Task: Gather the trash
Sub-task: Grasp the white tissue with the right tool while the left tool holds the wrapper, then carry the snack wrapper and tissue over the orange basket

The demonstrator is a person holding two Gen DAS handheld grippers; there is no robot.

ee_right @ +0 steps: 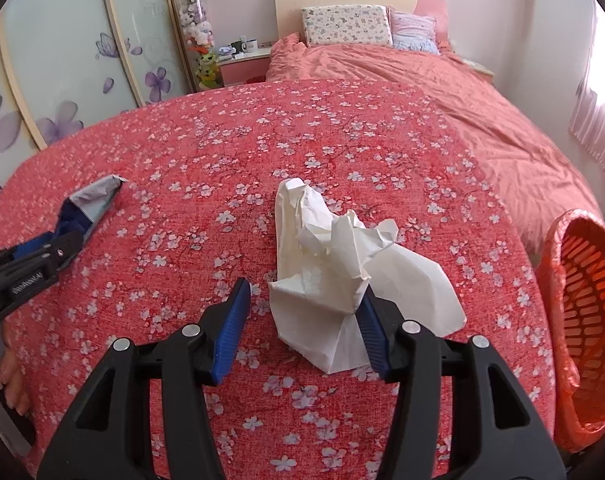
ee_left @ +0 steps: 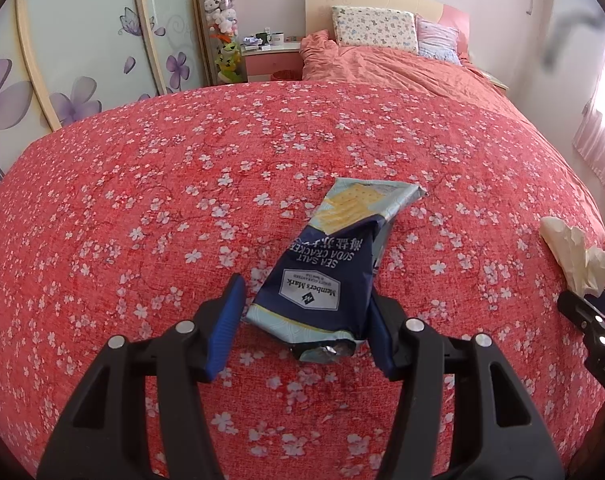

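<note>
A dark blue soda cracker wrapper (ee_left: 334, 260) lies on the red floral bedspread (ee_left: 142, 200). My left gripper (ee_left: 306, 312) is open, its jaws on either side of the wrapper's near end. A crumpled white tissue (ee_right: 342, 272) lies on the bedspread. My right gripper (ee_right: 306, 316) is open around the tissue's near part, the right pad touching it. The tissue also shows at the right edge of the left wrist view (ee_left: 574, 256), the wrapper at the left of the right wrist view (ee_right: 90, 204).
An orange mesh basket (ee_right: 582, 320) stands at the right beside the bed. Far off are a pink quilt (ee_left: 402, 68), pillows (ee_left: 374, 28), a nightstand with mugs (ee_left: 270, 46), and wardrobe doors (ee_left: 82, 60) at the left.
</note>
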